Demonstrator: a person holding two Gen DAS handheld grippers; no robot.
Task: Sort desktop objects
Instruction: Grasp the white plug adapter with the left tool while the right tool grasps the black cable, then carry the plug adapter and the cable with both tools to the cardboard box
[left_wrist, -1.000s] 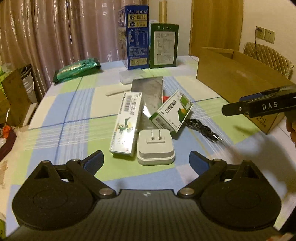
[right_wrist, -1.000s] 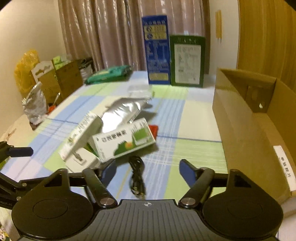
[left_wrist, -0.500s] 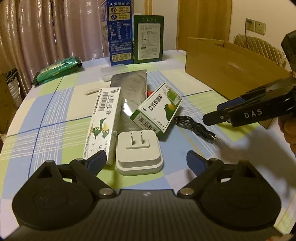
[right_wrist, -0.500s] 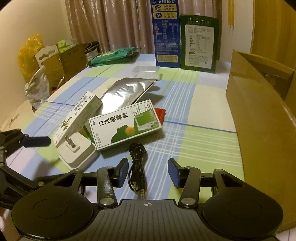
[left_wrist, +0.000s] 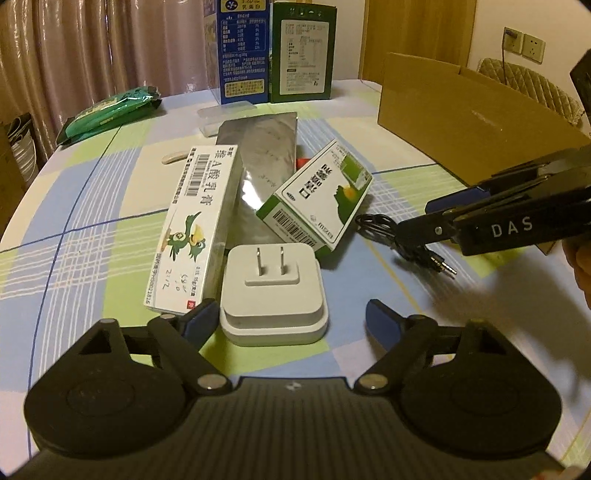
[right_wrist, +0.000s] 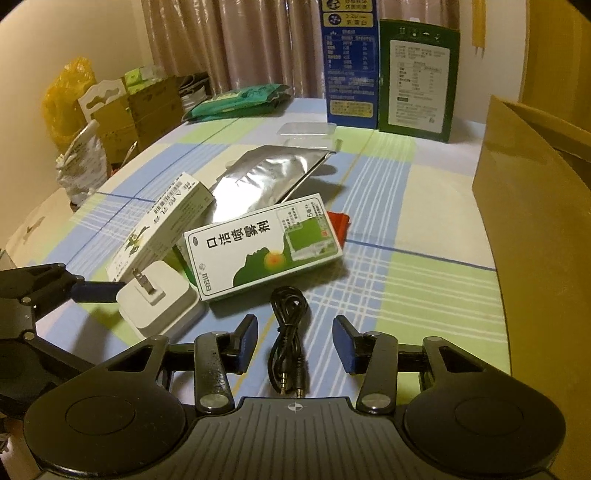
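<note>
We had both grippers down over the checked blue-and-green tablecloth (left_wrist: 92, 206), each lined up on its own item. The left gripper (left_wrist: 291, 317) straddled the white square plug adapter (left_wrist: 273, 295), prongs up; its jaws were closing, the left pad just beside the adapter's edge and the right pad clear of it, so nothing was gripped. The right gripper (right_wrist: 295, 343) framed the coiled black audio cable (right_wrist: 288, 339), jaws closing but apart from the cable. To do this well, we judged, we should centre the adapter so both pads met its flat sides together without nudging the long white ointment box (left_wrist: 192, 229) touching it, and pinch the cable's bundle, not its loose plugs. The open brown cardboard box (right_wrist: 535, 229) stood to the right, presumably the destination.
</note>
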